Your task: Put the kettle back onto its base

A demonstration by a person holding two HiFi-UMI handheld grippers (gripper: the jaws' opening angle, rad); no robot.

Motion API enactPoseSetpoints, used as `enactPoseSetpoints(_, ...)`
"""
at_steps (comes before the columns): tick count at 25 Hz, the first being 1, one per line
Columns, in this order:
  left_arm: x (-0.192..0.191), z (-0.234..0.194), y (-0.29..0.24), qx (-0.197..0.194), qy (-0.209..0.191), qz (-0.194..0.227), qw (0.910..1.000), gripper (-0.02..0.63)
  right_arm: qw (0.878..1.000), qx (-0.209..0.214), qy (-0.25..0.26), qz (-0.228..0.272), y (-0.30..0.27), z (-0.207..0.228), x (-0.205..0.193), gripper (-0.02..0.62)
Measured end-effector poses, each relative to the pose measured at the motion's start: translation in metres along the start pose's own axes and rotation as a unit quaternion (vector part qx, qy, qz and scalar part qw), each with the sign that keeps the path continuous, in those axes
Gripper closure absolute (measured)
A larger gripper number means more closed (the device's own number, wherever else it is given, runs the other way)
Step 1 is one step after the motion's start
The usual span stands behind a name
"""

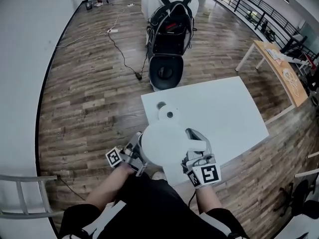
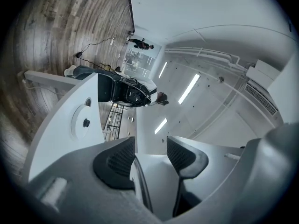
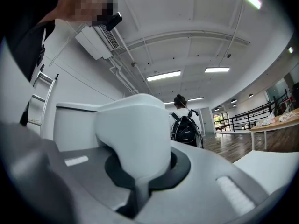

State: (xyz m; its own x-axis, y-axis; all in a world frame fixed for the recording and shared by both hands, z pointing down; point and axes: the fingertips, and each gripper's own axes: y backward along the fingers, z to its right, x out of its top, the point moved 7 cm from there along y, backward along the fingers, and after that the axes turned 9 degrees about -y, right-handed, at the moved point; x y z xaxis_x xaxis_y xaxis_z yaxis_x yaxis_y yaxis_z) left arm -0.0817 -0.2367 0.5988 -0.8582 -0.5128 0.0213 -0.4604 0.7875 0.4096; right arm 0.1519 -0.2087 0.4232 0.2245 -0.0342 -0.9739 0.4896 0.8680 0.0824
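The right gripper (image 3: 140,178) is clenched on the curved white handle (image 3: 135,134) of the white round-bodied plastic kettle (image 1: 162,143), the handle rising straight out of its dark pads. The left gripper (image 2: 152,155) has its jaws set apart with a white part of the kettle filling the gap between the ribbed pads, so it grips the body on the side opposite the handle. The kettle lies between the two grippers, just on the person's side of the round white base with a dark centre pin (image 1: 169,114) and not seated on it. The base sits near the left edge of the white rectangular table (image 1: 224,108), with a small dark round spot (image 1: 161,105) just beyond it, and the kettle overlaps that same edge. To the right of the base the tabletop is bare out to its far corners. Beyond the base a person with a black backpack (image 1: 169,29) stands close to the table's far edge, on a wood-plank floor (image 1: 89,83) crossed by a black cable (image 1: 122,59). Only the left gripper view shows the base past the jaws. The right gripper view shows none of it, giving instead ceiling light strips (image 3: 163,75), and only the head view shows both grippers at once.
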Motion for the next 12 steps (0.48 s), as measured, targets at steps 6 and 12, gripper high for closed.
enactPoseSetpoints(6, 0.009, -0.017, -0.012, 0.011, 0.011, -0.007, 0.9999, 0.4, 1.0, -0.016, -0.005, -0.006, -0.016, 0.013, -0.009, 0.589)
enactPoseSetpoints(12, 0.022, -0.036, -0.035, 0.015, 0.021, -0.028, 0.9993, 0.4, 0.999, -0.038, 0.0, -0.006, -0.033, 0.026, -0.012, 0.589)
